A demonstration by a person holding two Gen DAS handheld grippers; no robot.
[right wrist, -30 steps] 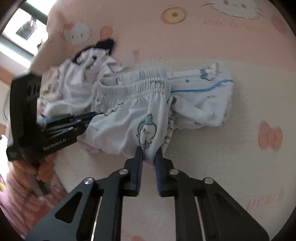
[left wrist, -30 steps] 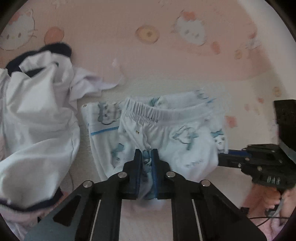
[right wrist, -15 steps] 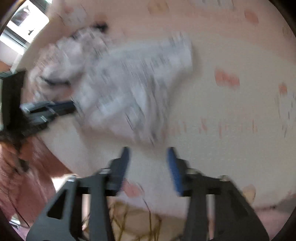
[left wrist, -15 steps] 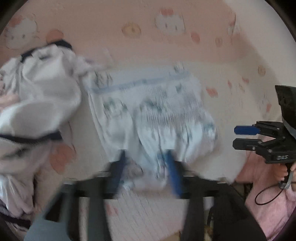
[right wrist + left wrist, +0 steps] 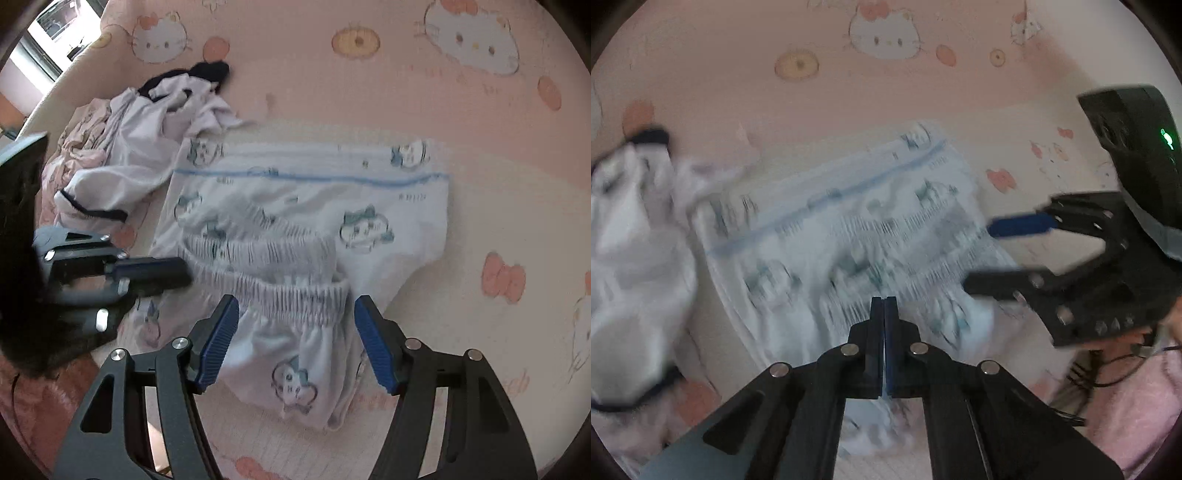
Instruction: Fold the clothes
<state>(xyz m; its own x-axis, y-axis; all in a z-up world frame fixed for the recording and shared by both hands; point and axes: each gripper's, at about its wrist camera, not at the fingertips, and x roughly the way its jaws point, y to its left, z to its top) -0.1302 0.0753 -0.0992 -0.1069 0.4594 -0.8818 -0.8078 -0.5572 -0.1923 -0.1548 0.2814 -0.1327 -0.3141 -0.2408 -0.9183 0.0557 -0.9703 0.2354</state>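
A pair of pale children's shorts (image 5: pixel 306 229), printed with small cartoon figures and trimmed with a thin blue stripe, lay partly folded on a pink cartoon-cat bed sheet (image 5: pixel 424 96), the gathered elastic waistband (image 5: pixel 295 291) turned toward the near edge of the bed. The right gripper (image 5: pixel 293 341) hovered just over that waistband, its blue-padded fingers (image 5: pixel 218 341) having just spread wide apart, one on either side of the bunched cloth and not pressing on it. The left gripper (image 5: pixel 884 325) stood at the near side of the shorts with its fingers (image 5: pixel 875 347) pressed flat together after snapping closed; from the wrist view no cloth showed between them, though the picture there was smeared by motion. Seen from the right wrist, the left gripper's dark fingers reached the left end of the waistband. Beside the shorts, on the left, a crumpled white garment with dark trim (image 5: pixel 122 162) sat heaped on the sheet, a pink patterned piece (image 5: pixel 79 140) bunched against its far side. A pink sleeve (image 5: pixel 1137 402) showed below the right gripper at the bed's edge.
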